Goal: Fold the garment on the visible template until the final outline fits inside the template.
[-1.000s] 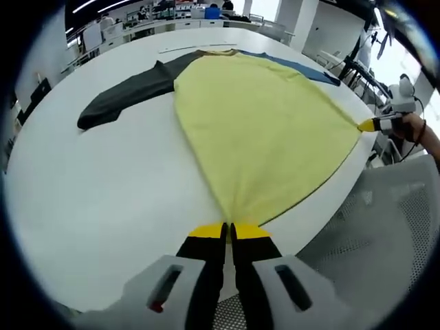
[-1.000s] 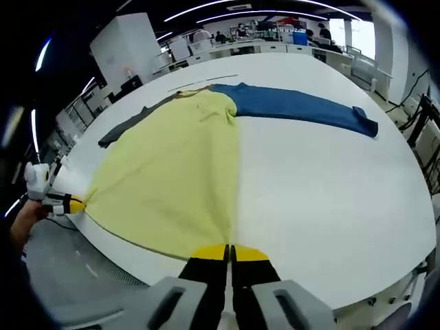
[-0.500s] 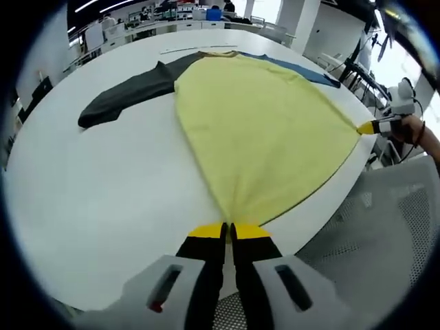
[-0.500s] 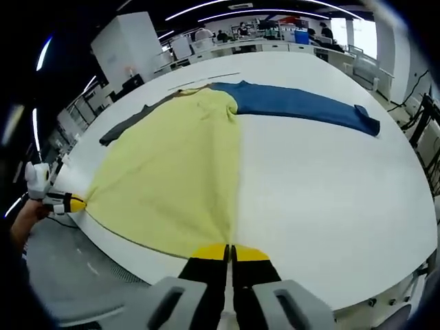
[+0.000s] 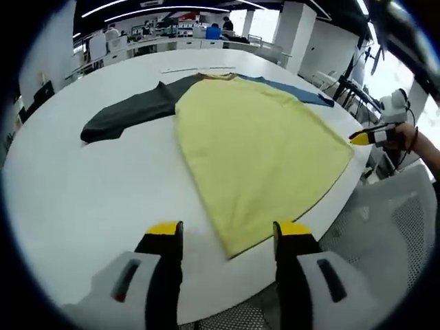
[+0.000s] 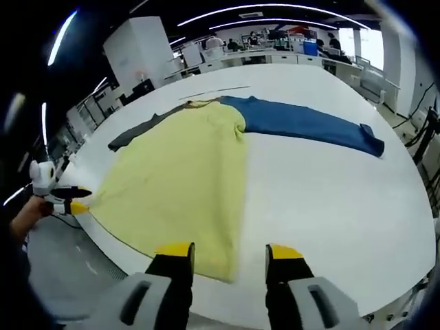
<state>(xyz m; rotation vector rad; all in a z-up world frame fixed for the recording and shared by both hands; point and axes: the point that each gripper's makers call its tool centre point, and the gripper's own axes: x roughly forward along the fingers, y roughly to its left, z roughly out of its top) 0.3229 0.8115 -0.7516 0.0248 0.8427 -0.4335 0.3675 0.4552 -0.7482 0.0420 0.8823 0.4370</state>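
A long-sleeved garment lies flat on the white table (image 5: 82, 192), its yellow body (image 5: 258, 148) (image 6: 182, 175) spread toward the near edge. One sleeve is dark grey (image 5: 134, 110) (image 6: 137, 134), the other blue (image 6: 306, 124) (image 5: 295, 93). My left gripper (image 5: 228, 237) stands open just short of the hem corner, nothing between its fingers. My right gripper (image 6: 229, 254) is open too, above the other hem corner. In the left gripper view the right gripper (image 5: 368, 136) shows at the far right in a hand; in the right gripper view the left gripper (image 6: 65, 203) shows at the far left.
A thin line of tape (image 6: 213, 91) (image 5: 189, 69) runs across the table beyond the collar. A white mesh chair (image 5: 385, 227) stands by the table edge at the right of the left gripper view. Desks, people and equipment fill the room behind.
Both grippers were shut on the yellow hem corners and have opened, letting the hem drop flat on the table. Both have drawn back slightly from the cloth.
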